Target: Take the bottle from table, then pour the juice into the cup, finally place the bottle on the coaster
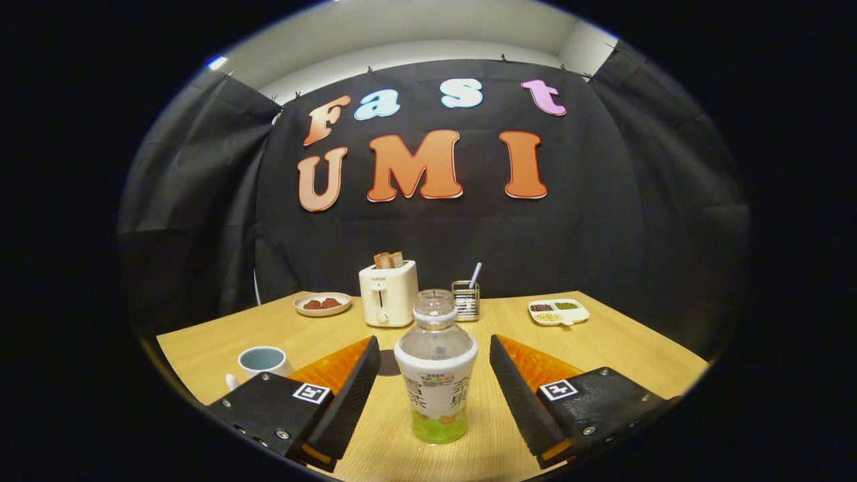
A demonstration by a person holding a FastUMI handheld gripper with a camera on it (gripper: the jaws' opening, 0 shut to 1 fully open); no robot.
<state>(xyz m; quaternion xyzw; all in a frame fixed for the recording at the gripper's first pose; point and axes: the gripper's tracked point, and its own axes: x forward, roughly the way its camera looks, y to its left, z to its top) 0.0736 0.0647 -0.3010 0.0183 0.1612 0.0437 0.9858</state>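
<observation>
Now the claw [435,395] stands spread apart around the upright juice bottle [436,375], seemingly not touching it, poised to grip; the cup [262,361] waits near-left on the surface [622,341].

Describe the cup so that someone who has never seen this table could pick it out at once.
Start at the white toaster at the back of the wooden table, then come forward toward the open tool, whose fingers flank the bottle without touching it. The cup stands just beyond the left finger: a pale mug, the sole handled vessel.
</observation>
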